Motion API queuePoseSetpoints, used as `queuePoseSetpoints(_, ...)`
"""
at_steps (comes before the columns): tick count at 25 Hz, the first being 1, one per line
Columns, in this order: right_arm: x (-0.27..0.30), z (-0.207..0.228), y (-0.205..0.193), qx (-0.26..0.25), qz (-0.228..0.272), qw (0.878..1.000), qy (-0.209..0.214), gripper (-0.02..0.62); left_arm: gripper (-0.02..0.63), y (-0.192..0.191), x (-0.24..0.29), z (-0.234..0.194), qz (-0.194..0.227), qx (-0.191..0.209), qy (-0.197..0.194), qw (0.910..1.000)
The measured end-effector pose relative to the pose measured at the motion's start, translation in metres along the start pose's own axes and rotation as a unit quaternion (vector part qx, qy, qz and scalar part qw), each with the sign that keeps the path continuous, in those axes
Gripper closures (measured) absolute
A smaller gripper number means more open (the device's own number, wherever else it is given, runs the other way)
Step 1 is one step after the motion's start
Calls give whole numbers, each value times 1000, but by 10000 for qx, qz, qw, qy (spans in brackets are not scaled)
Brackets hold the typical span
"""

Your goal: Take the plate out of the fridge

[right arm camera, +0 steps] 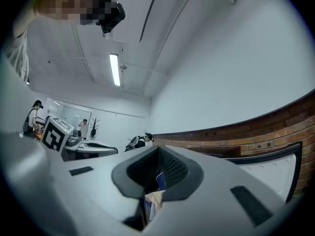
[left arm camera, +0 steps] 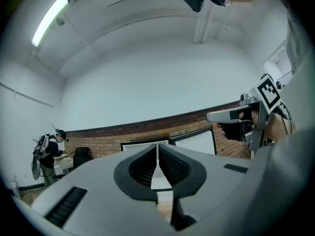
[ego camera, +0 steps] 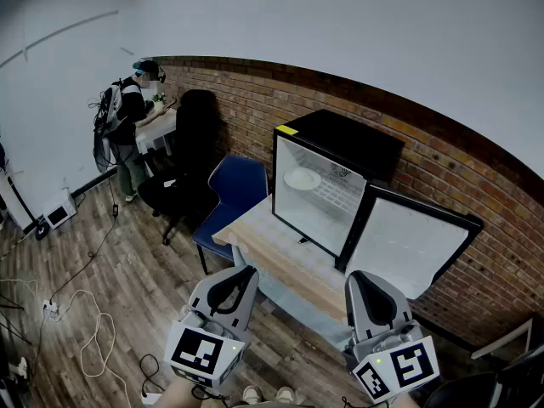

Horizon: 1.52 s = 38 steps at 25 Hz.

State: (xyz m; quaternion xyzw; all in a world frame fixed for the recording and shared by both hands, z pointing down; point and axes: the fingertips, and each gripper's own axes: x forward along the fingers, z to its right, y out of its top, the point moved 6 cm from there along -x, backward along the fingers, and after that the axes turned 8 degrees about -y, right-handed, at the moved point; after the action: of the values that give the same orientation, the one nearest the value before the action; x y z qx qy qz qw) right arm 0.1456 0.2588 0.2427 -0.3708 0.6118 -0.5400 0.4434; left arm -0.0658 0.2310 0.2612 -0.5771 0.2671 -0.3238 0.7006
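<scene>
A white plate lies on the wire shelf inside the black mini fridge, whose door stands swung open to the right. The fridge sits on a light wooden table. My left gripper is low in the head view, short of the table's near edge, jaws shut and empty. My right gripper hovers beside it, in front of the open door, jaws together with nothing held. In the left gripper view the shut jaws point at the fridge. The right gripper view aims further left.
A blue chair stands against the table's left end, with a black office chair behind it. A person works at a far table by the brick wall. Cables trail over the wooden floor at the left.
</scene>
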Motion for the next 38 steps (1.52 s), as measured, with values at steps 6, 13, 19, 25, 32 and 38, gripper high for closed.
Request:
queuePoseSetpoints(6,1,0,-4,54,24,10000,34,563,580,-4,5,4,-1,21,-64,10000)
queuePoseSetpoints(13,2,14,-8,45,5,10000,81,563,580,-8,17,11,-89,7,26,10000)
queuePoseSetpoints(19,7,29,-15,77,-31,9998,167,562,580,-9,31,19,-240,0,79,9997)
queuePoseSetpoints(25,11,42,-22,117,-36,9994,315,561,580,-16,39,27,-251,11,224,9994)
queuePoseSetpoints(32,16,54,-29,67,-27,9991,429,561,580,-21,47,37,-281,40,308,9991)
queuePoseSetpoints(38,23,61,-34,49,-44,9987,510,561,580,-21,54,36,-265,15,403,9988)
